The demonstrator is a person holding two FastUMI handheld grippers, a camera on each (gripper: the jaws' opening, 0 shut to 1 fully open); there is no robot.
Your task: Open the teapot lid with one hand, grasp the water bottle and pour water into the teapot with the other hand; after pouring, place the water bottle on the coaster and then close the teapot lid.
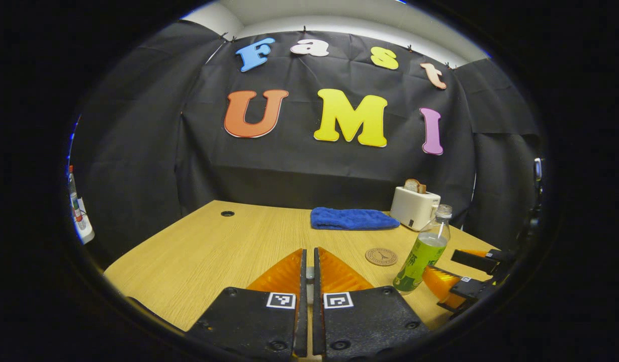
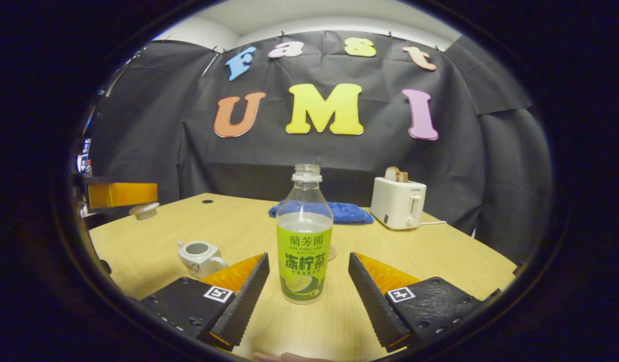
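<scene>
A clear water bottle [image 2: 304, 241] with a green label stands upright on the table between the fingers of my right gripper [image 2: 308, 256]. That gripper is open, with a gap on each side of the bottle. A small white teapot [image 2: 201, 256] sits lidless to the left of it. Its lid [image 2: 144, 210] hangs in the air, held by my left gripper [image 2: 148, 198]. In the left gripper view, my left gripper [image 1: 309, 250] is shut with a small grey bit between its fingers. Further right are the bottle [image 1: 422, 251], the right gripper [image 1: 440, 266] and a round coaster [image 1: 381, 256].
A white toaster [image 2: 397, 203] with bread in it stands at the back right, its cord trailing right. A folded blue towel [image 2: 347, 212] lies at the back middle. The wooden table [image 1: 213, 246] has a cable hole [image 1: 227, 213] at the far left.
</scene>
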